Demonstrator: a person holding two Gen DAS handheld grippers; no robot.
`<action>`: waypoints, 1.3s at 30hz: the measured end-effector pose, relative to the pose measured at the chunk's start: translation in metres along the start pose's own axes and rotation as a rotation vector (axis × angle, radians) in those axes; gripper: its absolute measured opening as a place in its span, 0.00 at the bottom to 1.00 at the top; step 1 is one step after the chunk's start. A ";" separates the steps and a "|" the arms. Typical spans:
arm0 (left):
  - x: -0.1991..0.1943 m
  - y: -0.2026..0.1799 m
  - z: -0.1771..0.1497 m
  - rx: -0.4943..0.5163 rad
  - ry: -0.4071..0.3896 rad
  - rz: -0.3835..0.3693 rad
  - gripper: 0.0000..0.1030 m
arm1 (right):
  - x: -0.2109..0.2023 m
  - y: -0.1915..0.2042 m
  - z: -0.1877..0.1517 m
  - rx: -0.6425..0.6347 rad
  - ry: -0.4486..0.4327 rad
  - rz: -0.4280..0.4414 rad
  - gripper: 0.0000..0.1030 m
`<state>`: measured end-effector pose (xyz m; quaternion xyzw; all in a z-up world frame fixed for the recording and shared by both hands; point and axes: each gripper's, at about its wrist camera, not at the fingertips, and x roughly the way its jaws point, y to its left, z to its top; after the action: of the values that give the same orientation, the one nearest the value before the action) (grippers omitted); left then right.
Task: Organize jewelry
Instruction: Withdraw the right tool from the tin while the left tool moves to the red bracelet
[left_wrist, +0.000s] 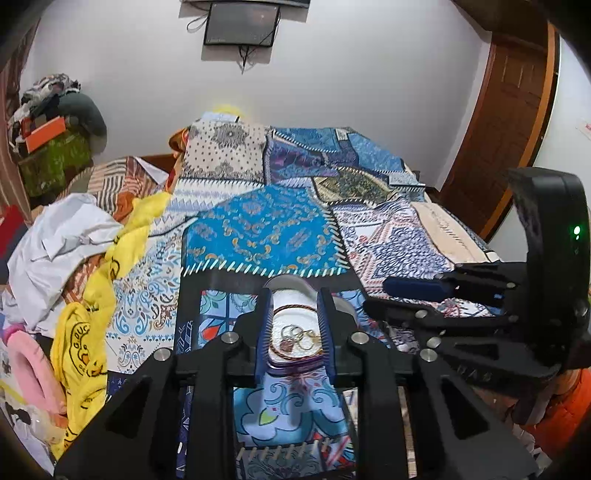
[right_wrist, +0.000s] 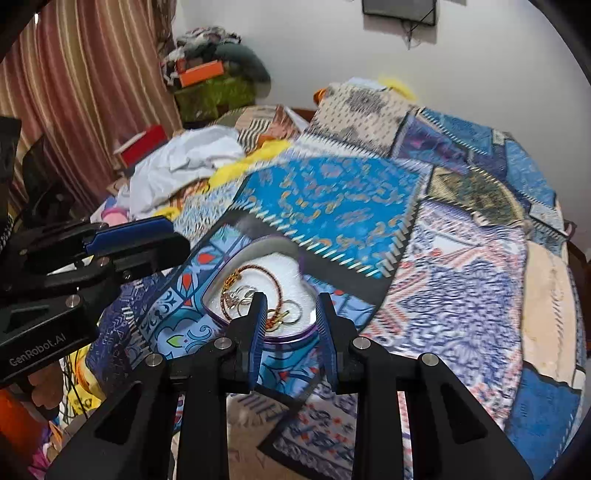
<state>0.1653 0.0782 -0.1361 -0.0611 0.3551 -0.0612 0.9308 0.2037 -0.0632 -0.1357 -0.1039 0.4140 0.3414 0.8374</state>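
On the patchwork quilt (right_wrist: 332, 206), a heart-shaped tin (right_wrist: 291, 338) (white-lined) of rings (right_wrist: 291, 317)

Blue patchwork bedspread (left_wrist: 266, 229), yellow cloth (left_wrist: 110, 266)

Place: a bedroom in a home.
Bed: a patchwork quilt (left_wrist: 273, 229) covers it.
Clutter: a crumpled white cloth (left_wrist: 59, 236) and yellow garment (left_wrist: 85, 332) lie on it.
Walls: striped curtains (right_wrist: 85, 92), wooden door (left_wrist: 509, 122), wall-mounted screen (left_wrist: 242, 24).
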 end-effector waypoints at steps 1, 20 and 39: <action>-0.004 -0.004 0.001 0.005 -0.007 0.002 0.24 | -0.004 -0.001 0.001 0.004 -0.009 -0.005 0.24; -0.024 -0.086 0.014 0.092 -0.048 -0.059 0.39 | -0.117 -0.060 -0.026 0.112 -0.247 -0.157 0.37; 0.042 -0.133 -0.010 0.150 0.125 -0.138 0.39 | -0.112 -0.130 -0.081 0.268 -0.142 -0.238 0.37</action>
<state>0.1799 -0.0604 -0.1500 -0.0117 0.4018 -0.1551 0.9024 0.1913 -0.2520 -0.1157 -0.0150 0.3804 0.1884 0.9053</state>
